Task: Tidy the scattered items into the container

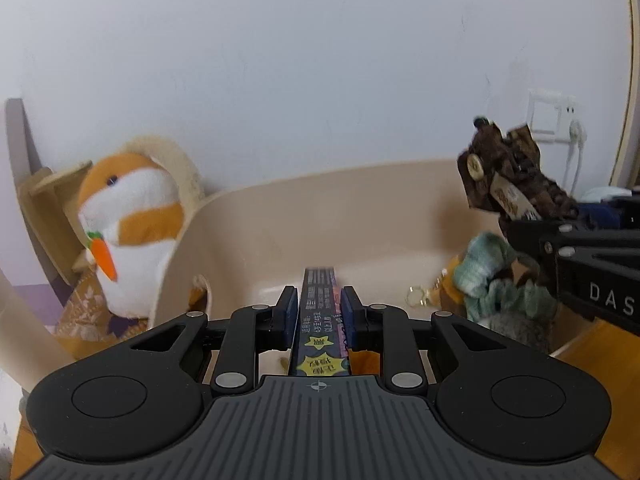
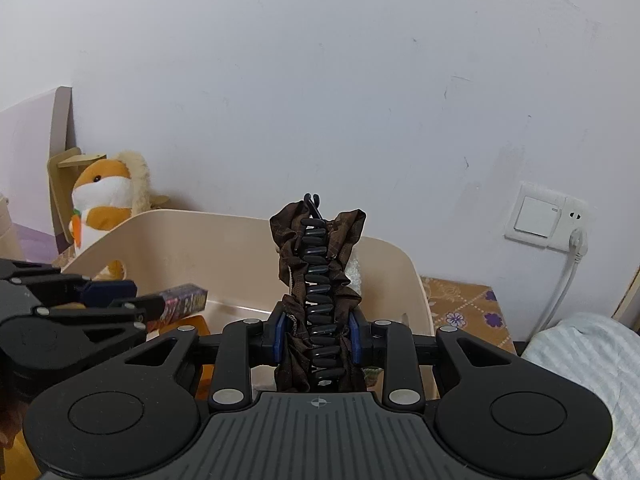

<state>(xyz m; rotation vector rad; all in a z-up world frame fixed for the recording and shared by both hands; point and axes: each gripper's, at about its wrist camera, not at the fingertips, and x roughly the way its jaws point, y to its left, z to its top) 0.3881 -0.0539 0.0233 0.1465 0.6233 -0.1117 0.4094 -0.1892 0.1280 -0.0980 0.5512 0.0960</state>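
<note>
Beige container (image 1: 320, 216) holds a teal scrunchie (image 1: 492, 268) and a gold keyring (image 1: 416, 295) at its right side. Left tool (image 1: 319, 312) pinches a narrow printed box (image 1: 320, 320) above the container — right tool (image 2: 318, 334) pinches a brown fabric hair clip (image 2: 320, 280) over the rim.

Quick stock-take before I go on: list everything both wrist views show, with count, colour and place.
bin: one, beige, ahead of both grippers
box: one, slim, dark printed, in left jaws
hair clip: one, black with brown fabric, in right jaws
scrunchie: one, teal, in bin, right side
key ring: one, metal, in bin
plush: one, orange and white, left of bin
switch: one, white, on wall, right
left gripper: black, shut on box
right gripper: black, shut on hair clip
</note>
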